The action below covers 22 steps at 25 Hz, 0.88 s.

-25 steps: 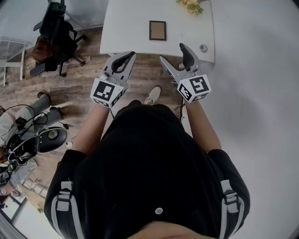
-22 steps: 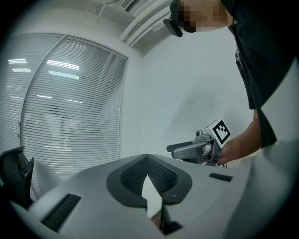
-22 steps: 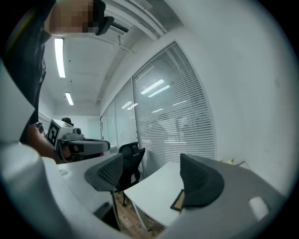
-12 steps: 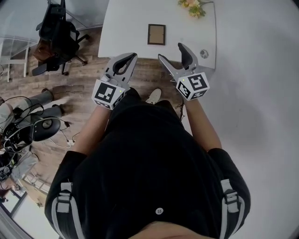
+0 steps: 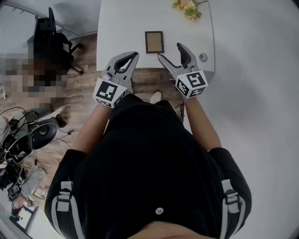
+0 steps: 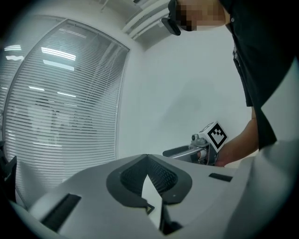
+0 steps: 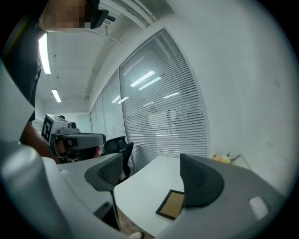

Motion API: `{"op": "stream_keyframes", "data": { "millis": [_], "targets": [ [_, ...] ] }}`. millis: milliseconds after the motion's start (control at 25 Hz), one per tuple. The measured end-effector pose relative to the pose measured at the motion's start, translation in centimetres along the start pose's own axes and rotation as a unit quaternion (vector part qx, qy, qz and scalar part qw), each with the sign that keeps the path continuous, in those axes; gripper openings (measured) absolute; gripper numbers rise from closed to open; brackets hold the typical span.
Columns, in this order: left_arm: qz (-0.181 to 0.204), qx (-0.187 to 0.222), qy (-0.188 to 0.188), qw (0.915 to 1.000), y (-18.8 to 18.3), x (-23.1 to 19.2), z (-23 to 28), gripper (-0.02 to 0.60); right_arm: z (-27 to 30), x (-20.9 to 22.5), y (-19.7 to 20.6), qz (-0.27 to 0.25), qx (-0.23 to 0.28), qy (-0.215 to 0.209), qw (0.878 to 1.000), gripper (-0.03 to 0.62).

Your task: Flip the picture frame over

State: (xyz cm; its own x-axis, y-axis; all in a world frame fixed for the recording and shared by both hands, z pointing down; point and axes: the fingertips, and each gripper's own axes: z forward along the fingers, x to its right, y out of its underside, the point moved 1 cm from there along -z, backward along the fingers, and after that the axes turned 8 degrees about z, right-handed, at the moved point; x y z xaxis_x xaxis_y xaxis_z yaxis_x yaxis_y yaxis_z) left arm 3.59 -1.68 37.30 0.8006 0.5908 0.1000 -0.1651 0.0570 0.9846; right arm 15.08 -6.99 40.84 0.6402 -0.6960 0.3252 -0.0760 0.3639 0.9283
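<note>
Left gripper (image 5: 133, 57) is held at the near edge of the white desk (image 5: 119, 25), its two jaws pressed together tip to tip with nothing between them. Beyond it and between the two grippers, the picture frame (image 5: 154, 42) lies flat on the desk near the front edge, touched by neither. Right gripper (image 5: 170, 52) is held at the same edge with its jaws spread and empty, and a bunch of flowers (image 5: 187, 7) sits at the desk's far right.

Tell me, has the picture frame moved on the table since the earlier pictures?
No. The picture frame keeps its spot on the table, judged against the near edge and the small round object; only the view shifted.
</note>
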Motion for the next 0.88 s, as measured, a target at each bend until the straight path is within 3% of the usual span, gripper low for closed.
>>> {"op": "stream_keyframes", "data": {
  "millis": [400, 880],
  "targets": [
    [0.005, 0.014, 0.091, 0.9958, 0.9, -7.1, 4.4, 0.008, 7.2, 3.1, 1.6, 0.000, -0.055, 0.091, 0.994, 0.382],
    [-0.019, 0.007, 0.176, 0.9841, 4.5, -12.7, 7.7, 0.008, 14.1, 4.7, 7.5, 0.038, -0.130, 0.183, 0.974, 0.382]
  ]
}}
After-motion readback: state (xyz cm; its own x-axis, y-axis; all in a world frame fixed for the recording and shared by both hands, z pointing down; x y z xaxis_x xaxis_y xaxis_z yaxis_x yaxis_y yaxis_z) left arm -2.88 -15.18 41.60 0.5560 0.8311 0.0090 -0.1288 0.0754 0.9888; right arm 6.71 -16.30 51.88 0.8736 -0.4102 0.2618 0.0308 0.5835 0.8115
